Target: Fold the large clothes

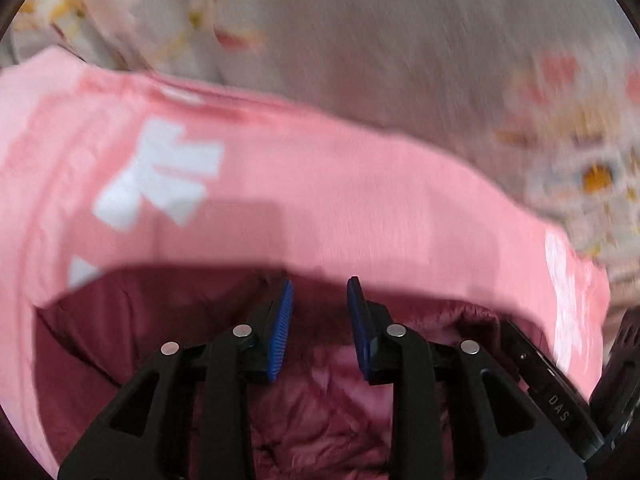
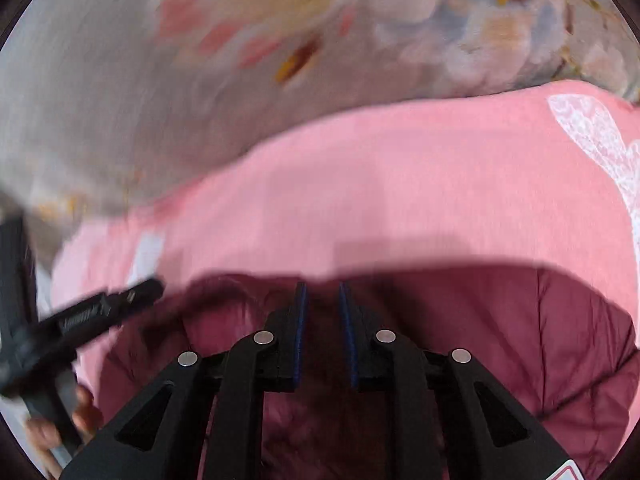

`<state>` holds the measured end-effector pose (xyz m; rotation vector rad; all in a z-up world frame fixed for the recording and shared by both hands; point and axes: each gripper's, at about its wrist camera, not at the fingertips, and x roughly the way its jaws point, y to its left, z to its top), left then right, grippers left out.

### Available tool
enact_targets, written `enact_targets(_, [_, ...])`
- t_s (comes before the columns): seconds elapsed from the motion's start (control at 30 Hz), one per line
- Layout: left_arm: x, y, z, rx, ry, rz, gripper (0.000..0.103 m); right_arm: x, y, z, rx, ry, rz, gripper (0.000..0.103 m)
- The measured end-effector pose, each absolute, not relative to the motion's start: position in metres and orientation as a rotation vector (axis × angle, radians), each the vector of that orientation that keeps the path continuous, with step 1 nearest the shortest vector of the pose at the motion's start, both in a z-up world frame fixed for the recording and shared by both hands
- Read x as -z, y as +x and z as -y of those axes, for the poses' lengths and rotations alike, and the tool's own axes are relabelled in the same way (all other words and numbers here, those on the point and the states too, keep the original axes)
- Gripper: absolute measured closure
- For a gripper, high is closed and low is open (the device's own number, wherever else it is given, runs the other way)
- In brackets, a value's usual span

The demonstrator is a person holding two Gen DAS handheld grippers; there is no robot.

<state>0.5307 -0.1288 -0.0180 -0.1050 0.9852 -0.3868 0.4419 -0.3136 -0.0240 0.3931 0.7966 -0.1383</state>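
Lying flat – pink garment (image 1: pixel 320 200), maroon jacket (image 2: pixel 520 340)

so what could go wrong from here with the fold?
1. Both the left gripper and right gripper stand open with nothing between the pads, so the maroon quilted jacket may spring back open.
2. The pink garment beneath could get pinched up with the next grasp.
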Motion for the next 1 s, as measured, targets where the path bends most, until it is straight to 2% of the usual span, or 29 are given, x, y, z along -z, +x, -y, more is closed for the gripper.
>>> enact_targets(0.17, [0.052,0.501,0.122,0.384,0.01,-0.97,0.076,0.046,0.417,0.309,0.184,0.273,-0.816,0.087])
enact_targets(0.2, [0.056,0.498,0.122,0.383,0.02,-0.96,0.076,0.053,0.416,0.312,0.19,0.27,-0.824,0.093])
enact_targets(0.3, [0.065,0.488,0.122,0.384,0.065,-0.894,0.076,0.06,0.414,0.32,0.173,0.293,-0.807,0.095])
enact_targets(0.53, [0.07,0.481,0.123,0.375,0.085,-0.811,0.076,0.064,0.416,0.313,0.191,0.24,-0.786,0.095])
enact_targets(1.0, [0.072,0.481,0.127,0.356,0.135,-0.779,0.074,0.064,0.415,0.311,0.176,0.245,-0.775,0.094])
